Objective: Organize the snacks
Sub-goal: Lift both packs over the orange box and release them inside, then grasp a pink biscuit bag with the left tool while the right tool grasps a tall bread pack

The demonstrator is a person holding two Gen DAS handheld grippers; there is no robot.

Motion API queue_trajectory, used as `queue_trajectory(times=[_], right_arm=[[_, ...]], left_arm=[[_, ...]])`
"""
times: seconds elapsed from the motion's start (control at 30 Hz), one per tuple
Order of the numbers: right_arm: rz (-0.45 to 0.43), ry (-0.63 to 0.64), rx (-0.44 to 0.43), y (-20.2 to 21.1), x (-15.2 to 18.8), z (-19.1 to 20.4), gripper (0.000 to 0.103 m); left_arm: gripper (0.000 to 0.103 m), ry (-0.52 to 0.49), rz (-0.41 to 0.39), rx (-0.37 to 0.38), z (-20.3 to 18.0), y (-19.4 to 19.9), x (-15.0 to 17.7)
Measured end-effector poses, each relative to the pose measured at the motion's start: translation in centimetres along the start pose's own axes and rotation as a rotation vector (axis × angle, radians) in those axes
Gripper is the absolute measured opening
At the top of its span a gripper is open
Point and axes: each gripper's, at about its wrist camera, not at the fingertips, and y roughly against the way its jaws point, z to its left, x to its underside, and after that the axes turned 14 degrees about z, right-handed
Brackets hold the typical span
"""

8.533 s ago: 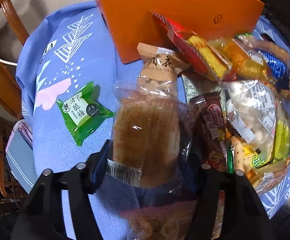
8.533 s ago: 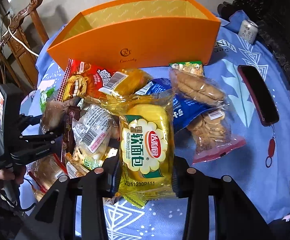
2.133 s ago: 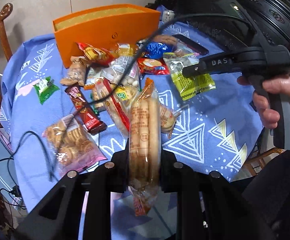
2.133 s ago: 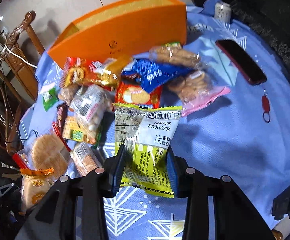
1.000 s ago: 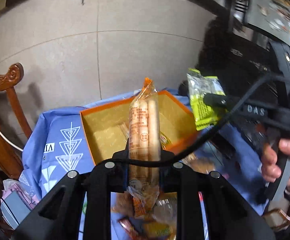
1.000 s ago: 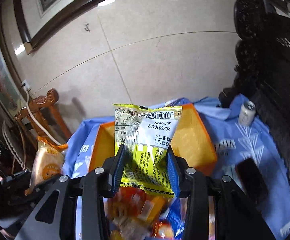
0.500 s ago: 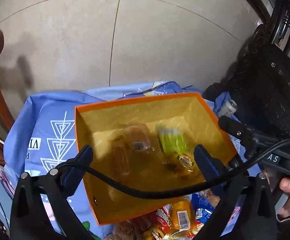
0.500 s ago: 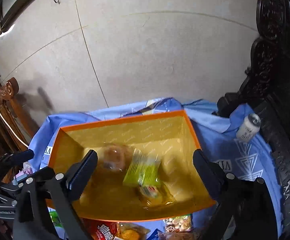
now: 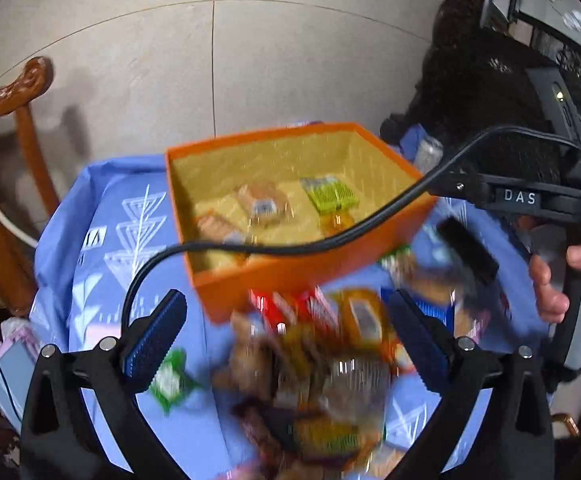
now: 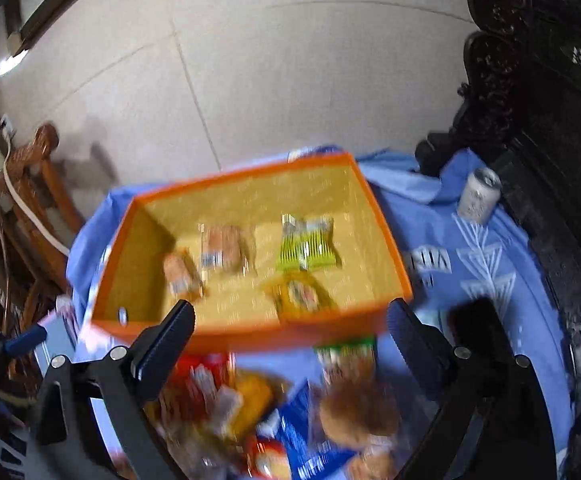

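An orange box [image 9: 310, 272] with a yellow inside stands at the back of the blue tablecloth; it also shows in the right wrist view [image 10: 250, 332]. Inside lie a yellow-green packet [image 10: 306, 250], a biscuit pack [image 10: 224, 250], a rice cracker pack [image 10: 178, 274] and a yellow bread pack [image 10: 298, 294]. A blurred pile of snacks [image 9: 310, 368] lies in front of the box. My left gripper [image 9: 286, 336] is open and empty above the pile. My right gripper [image 10: 290, 340] is open and empty over the box's front wall.
A drinks can [image 10: 478, 196] and a dark phone [image 10: 478, 336] lie on the right of the cloth. A small green packet [image 9: 168, 380] lies left of the pile. A wooden chair [image 9: 6, 152] stands at the left. A black cable [image 9: 290, 240] crosses the left view.
Both grippers opened and dropped their packs into the box about half a second ago. Since then both have pulled back and tilted down toward the snack pile.
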Motion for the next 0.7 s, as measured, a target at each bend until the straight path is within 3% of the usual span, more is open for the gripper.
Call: queue_trajectory(times=[0.13,0.4,0.7], right_arm=[[0.056,-0.004,-0.031,-0.7,4.6,-1.1,0.097],[0.118,0.014,-0.027,-1.7,11.9,-2.9,0.097],[0.147,0.140,-0.055,-1.4,17.5,-0.1,0.097]], left_arm=[[0.099,-0.010,0.009,-0.007,-0.8,0.8,4.2],[0.099,-0.053,0.023,0.081,-1.5,4.2,10.7],[0.099,0.157,-0.023,0.039,3.6,8.2,14.2]])
